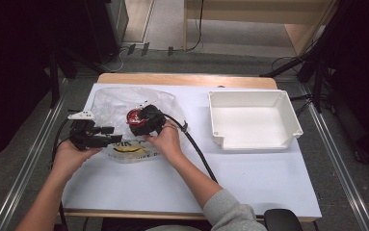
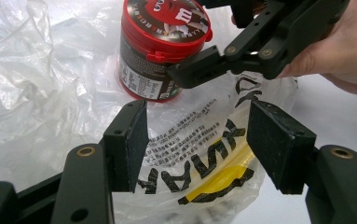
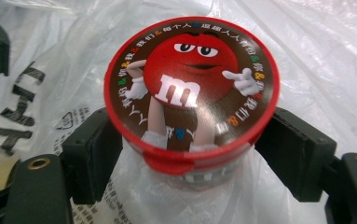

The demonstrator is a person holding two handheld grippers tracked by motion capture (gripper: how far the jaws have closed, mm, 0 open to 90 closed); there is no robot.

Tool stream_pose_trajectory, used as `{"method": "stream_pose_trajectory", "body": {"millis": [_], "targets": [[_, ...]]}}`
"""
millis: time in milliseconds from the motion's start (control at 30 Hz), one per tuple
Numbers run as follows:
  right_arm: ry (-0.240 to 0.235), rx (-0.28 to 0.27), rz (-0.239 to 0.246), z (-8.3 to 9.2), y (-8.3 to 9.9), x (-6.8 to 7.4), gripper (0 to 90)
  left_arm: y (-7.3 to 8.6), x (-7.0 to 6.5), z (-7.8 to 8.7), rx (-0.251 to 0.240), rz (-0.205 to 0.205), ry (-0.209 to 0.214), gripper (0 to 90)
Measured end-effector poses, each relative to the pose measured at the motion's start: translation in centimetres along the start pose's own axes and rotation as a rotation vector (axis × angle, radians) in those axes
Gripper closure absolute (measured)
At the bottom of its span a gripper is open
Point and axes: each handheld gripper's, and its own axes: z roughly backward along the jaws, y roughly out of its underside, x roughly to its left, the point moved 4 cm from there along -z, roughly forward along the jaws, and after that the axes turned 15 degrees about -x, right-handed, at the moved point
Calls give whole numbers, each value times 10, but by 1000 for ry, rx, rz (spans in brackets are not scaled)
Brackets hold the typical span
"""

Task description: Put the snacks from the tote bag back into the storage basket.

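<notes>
A white table [image 1: 249, 178] stands on grey floor [image 1: 13, 163] between dark stands; cables trail by pale shelving behind; at left, the left gripper [image 1: 111, 134] hovers at a clear bag [image 1: 112, 103], jaws spread, nothing between them but printed film; the right gripper [image 1: 133, 121] straddles a red-lidded tub [image 1: 134, 115] on the bag, jaws wide, pads beside its body, contact unclear; a white bin [image 1: 252, 120] sits well right. The right gripper view shows the cartoon lid [image 3: 190, 79]; the left gripper view shows the bag's yellow print [image 2: 223, 175].
</notes>
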Motion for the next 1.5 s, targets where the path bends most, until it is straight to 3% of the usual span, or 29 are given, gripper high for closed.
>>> {"method": "stream_pose_trajectory", "body": {"millis": [233,500,833,1000,1167,1500], "targets": [[30,8,4,-13,1,3,215,0,-1,-1,-2,-3,5,396],[19,-2,13,-16,2,2,239,1,0,-1,-1,-1,2,398],[-33,7,68,-10,0,-1,261,1,2,0,-17,34,23,399],[-63,26,77,-5,-1,-5,262,1,3,1,-18,37,16,400],[-84,-2,72,2,-7,-7,263,1,3,0,-11,34,17,400],[-134,31,77,19,-15,-5,262,1,3,1,-14,30,13,400]]}}
